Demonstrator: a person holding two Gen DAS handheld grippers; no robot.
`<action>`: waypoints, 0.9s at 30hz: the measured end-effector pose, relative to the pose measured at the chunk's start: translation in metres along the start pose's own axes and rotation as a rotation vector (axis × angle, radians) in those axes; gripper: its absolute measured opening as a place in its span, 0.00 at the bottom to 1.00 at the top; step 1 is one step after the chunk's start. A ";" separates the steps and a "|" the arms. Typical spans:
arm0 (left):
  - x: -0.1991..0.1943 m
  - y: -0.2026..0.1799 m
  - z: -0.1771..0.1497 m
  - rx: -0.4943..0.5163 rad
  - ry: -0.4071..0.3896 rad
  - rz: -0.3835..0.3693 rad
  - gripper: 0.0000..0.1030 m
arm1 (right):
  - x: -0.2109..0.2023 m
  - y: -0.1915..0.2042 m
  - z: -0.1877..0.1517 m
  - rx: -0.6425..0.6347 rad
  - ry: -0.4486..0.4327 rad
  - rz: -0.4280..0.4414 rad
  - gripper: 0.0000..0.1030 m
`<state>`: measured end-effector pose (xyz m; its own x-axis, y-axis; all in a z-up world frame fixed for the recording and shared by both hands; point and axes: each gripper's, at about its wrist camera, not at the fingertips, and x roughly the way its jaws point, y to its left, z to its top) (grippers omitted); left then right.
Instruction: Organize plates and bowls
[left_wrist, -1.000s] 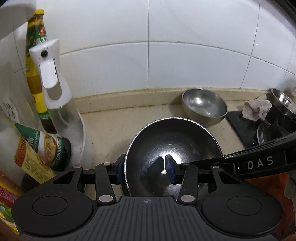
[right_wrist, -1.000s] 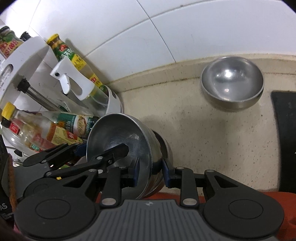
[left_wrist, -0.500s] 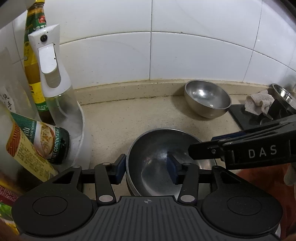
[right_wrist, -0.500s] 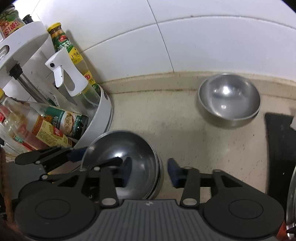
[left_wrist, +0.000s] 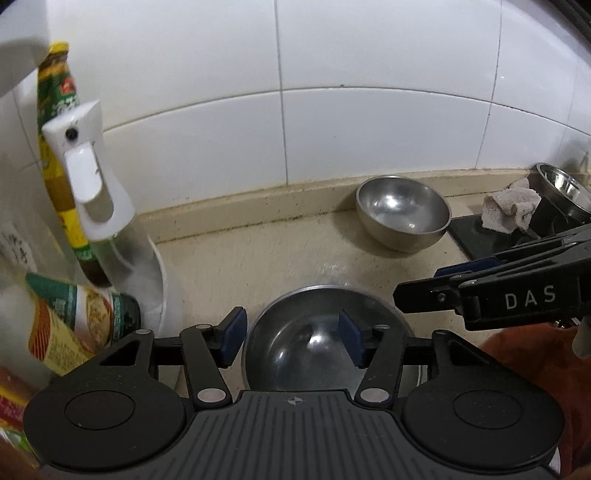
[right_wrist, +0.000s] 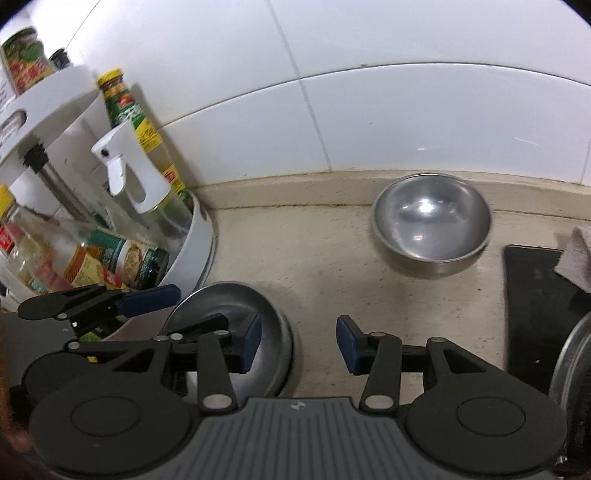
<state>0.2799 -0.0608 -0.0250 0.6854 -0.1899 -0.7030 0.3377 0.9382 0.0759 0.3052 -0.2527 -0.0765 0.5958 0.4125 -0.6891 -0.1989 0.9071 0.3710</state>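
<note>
A steel bowl (left_wrist: 306, 350) sits on the beige counter, nested on another bowl; it also shows in the right wrist view (right_wrist: 229, 317). My left gripper (left_wrist: 291, 334) is open, its fingers straddling the bowl's left rim without touching it. My right gripper (right_wrist: 299, 343) is open and empty, just right of that bowl; its side shows in the left wrist view (left_wrist: 495, 295). A second steel bowl (left_wrist: 402, 212) stands by the wall, also in the right wrist view (right_wrist: 430, 225).
A white two-tier rack (right_wrist: 188, 251) with sauce bottles and a spray bottle (left_wrist: 96, 195) stands at the left. A black mat (right_wrist: 535, 295) with a rag (left_wrist: 509, 208) and another steel bowl (left_wrist: 565, 188) lies at the right. A tiled wall stands behind.
Both grippers let go of the near bowl, which was held tilted and now rests flat on the counter. Both have opened and drawn back; the right one has shifted right.
</note>
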 end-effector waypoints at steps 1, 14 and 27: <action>0.000 -0.001 0.002 0.006 -0.003 0.001 0.63 | -0.001 -0.003 0.000 0.007 -0.002 -0.001 0.40; 0.016 -0.024 0.030 0.094 -0.013 -0.006 0.66 | -0.009 -0.043 0.007 0.096 -0.043 -0.032 0.40; 0.050 -0.051 0.066 0.152 0.007 -0.051 0.66 | -0.008 -0.091 0.026 0.182 -0.076 -0.111 0.40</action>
<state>0.3400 -0.1373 -0.0171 0.6603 -0.2338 -0.7137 0.4663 0.8726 0.1455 0.3387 -0.3406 -0.0881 0.6644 0.2971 -0.6858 0.0110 0.9136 0.4065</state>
